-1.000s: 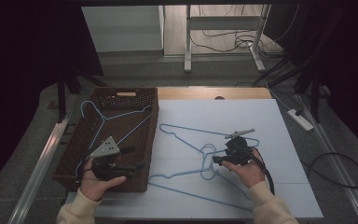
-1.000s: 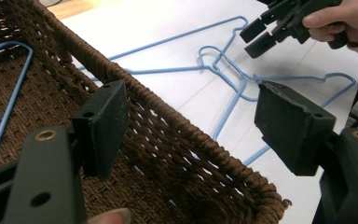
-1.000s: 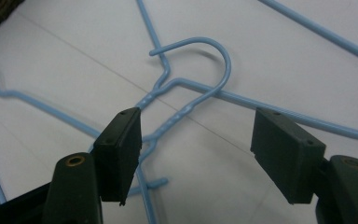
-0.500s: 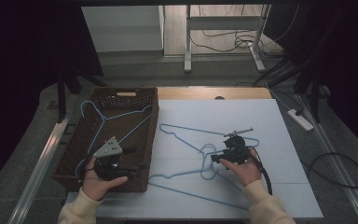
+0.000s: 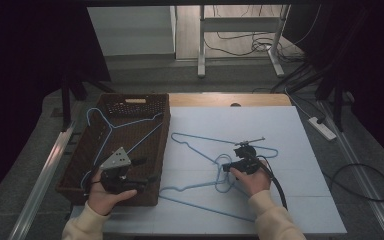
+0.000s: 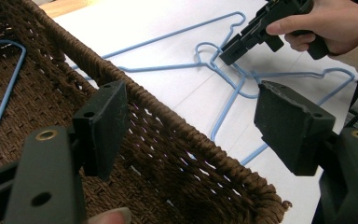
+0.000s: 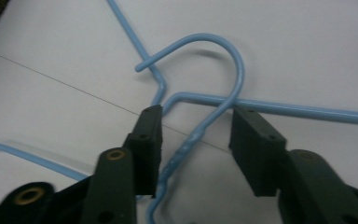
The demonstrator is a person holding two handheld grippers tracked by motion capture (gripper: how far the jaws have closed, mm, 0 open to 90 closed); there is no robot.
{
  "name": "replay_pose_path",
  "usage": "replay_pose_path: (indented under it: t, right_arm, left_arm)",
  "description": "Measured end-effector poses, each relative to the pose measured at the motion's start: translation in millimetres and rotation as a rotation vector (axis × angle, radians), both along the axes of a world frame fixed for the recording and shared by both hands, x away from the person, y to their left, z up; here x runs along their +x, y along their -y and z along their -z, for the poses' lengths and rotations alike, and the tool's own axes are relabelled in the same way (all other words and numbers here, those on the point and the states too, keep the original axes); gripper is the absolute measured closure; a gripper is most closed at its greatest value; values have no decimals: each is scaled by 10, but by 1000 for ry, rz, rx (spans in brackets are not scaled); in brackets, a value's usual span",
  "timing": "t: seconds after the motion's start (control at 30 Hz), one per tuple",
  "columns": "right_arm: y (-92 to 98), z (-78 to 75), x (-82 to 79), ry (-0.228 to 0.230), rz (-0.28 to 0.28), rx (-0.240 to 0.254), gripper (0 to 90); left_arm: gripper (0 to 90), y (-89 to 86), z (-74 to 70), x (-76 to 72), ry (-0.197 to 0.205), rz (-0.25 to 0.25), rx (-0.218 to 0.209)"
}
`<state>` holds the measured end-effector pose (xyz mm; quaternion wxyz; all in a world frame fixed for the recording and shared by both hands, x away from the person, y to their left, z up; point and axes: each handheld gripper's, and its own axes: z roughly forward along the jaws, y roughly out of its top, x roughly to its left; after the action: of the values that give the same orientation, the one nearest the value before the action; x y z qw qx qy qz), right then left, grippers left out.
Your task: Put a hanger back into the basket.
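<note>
Two blue wire hangers lie crossed on the white table sheet (image 5: 305, 150): a far hanger (image 5: 200, 140) and a near hanger (image 5: 200, 202). A third blue hanger (image 5: 111, 127) lies in the brown wicker basket (image 5: 165, 145). My right gripper (image 5: 226, 168) is low over the near hanger's hook. Its jaws have just been closing; the twisted neck (image 7: 186, 144) runs between them with gaps on both sides, so the right gripper (image 7: 196, 135) is open. My left gripper (image 5: 147, 170) stays open over the basket's near right corner, the left gripper (image 6: 193, 126) straddling the rim (image 6: 168, 112) without touching it.
A power strip (image 5: 322, 127) and a looped cable (image 5: 360, 185) lie on the floor at the right. A metal rail (image 5: 45, 170) runs along the basket's left side. White sheet spreads to the right of the hangers.
My right gripper has slid left and down onto the hook's neck, and its jaws have narrowed around it. The left hand and the hangers have kept still.
</note>
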<state>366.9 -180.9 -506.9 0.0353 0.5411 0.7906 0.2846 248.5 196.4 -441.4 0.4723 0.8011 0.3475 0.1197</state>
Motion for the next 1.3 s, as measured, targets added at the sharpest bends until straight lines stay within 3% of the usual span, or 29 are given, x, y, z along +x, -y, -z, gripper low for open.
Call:
replay_pose_path:
  t: [0.13,0.4,0.7,0.8,0.93,1.03,1.3]
  right_arm:
    - [-2,3,-16,-1,31,-5,638]
    - [-24,2,-59,-21,53,16,606]
    - [-37,14,-81,-6,66,1,699]
    - [-19,23,-70,-17,82,31,724]
    - [35,62,-48,-54,123,125,765]
    - [53,75,-34,-75,134,166,782]
    - [122,-16,-55,-51,148,293,823]
  left_arm:
    - [263,4,1,0,0,3,1]
    - [264,-7,-4,-1,6,1,-3]
    - [263,-8,-9,-2,8,1,-5]
    - [263,-9,-9,0,9,0,-7]
    - [262,-11,-8,-2,10,0,-8]
    - [262,-19,-7,-1,9,-2,-7]
    - [263,-21,-9,-3,9,-2,-6]
